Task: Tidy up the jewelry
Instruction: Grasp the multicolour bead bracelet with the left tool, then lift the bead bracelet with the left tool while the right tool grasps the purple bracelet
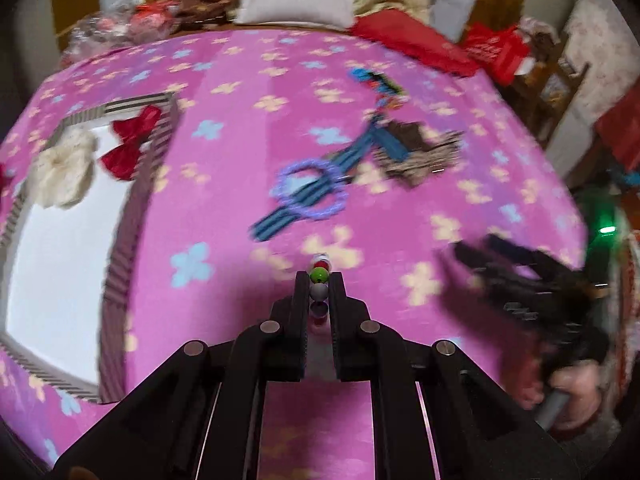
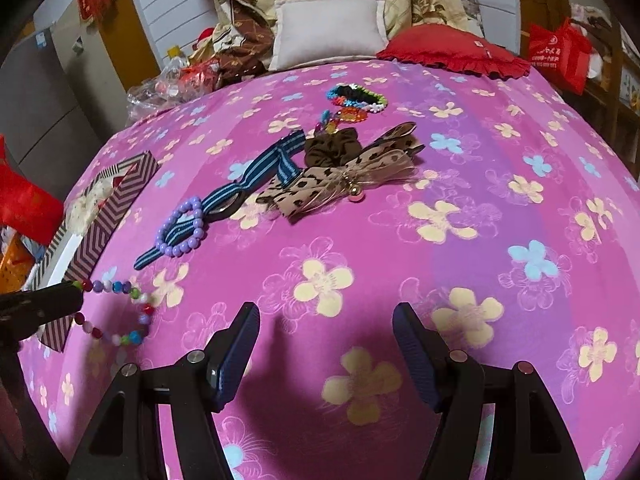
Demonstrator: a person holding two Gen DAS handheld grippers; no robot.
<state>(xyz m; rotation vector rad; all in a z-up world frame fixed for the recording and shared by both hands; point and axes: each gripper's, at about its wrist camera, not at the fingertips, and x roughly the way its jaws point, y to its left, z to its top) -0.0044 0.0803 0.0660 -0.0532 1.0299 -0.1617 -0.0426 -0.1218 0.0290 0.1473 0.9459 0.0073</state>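
My left gripper (image 1: 319, 280) is shut on a multicoloured bead bracelet (image 1: 319, 278); in the right wrist view that bracelet (image 2: 120, 312) hangs as a loop from the left gripper's tip (image 2: 78, 294), above the pink flowered cover. A striped box (image 1: 60, 240) with a white inside lies at the left and holds a red bow (image 1: 130, 146) and a cream scrunchie (image 1: 62, 176). My right gripper (image 2: 326, 328) stands open over bare cover, nothing between its fingers. Further off lie a purple bead bracelet (image 2: 180, 226), a blue striped ribbon (image 2: 244, 184), a leopard-print bow (image 2: 340, 180) and a brown scrunchie (image 2: 330, 148).
More coloured bead bracelets (image 2: 356, 100) lie at the far side of the pink cover (image 2: 440, 240). A white cushion (image 2: 328, 34), a red cushion (image 2: 452, 54) and piled cloth and bags line the back edge. A hand (image 1: 568, 388) holds the right gripper (image 1: 520, 276) at the right.
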